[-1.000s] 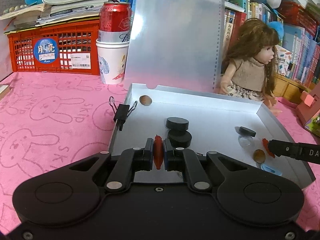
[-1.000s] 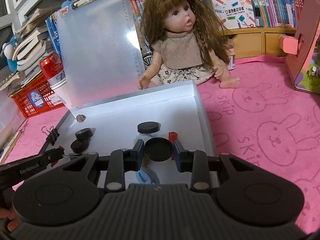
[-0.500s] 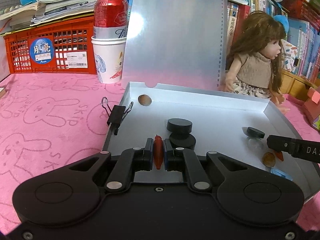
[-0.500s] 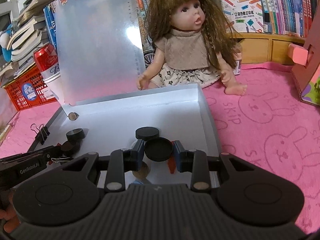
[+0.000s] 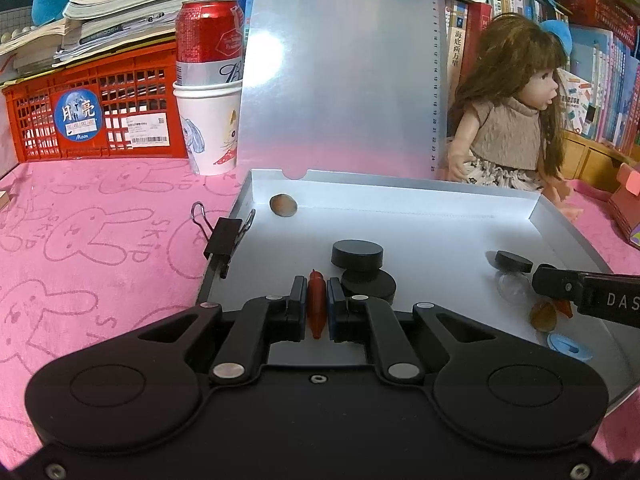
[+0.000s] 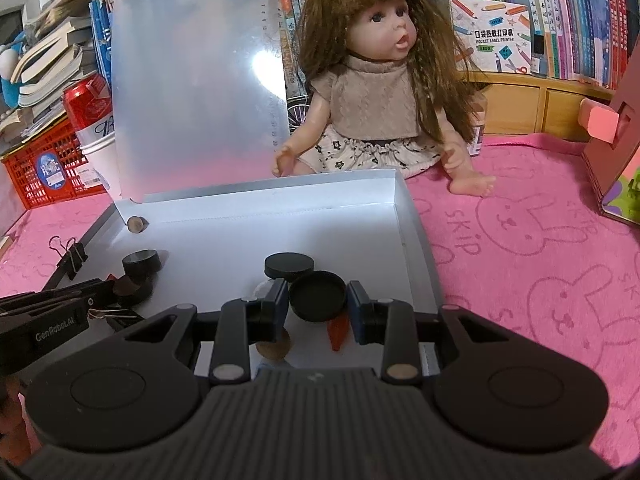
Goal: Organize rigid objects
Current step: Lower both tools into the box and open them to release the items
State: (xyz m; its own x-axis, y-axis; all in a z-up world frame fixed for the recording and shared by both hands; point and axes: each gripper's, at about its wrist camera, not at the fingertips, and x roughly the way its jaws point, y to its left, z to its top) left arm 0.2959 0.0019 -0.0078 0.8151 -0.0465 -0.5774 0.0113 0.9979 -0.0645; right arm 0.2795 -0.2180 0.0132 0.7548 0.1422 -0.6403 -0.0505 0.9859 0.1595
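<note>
With your left tongs (image 5: 317, 309) clamped on the slim red plastic piece (image 5: 316, 300) and right tongs (image 6: 318, 304) gripping the round black lid (image 6: 317, 295), both over the shallow grey tray (image 5: 420, 216), you likely next place each among the pieces just ahead.

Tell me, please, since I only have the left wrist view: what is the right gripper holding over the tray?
Observer: The right gripper is shut on a black round cap, its hollow side facing the camera.
Operator: Thank you. Is anything lying under it?
Observer: Yes, an orange pointed piece lies on the tray just below the cap, with a brown disc to its left.
Operator: And what stands to the right of the doll?
Observer: A brown cardboard house with a pink block on its side stands on the pink cloth.
</note>
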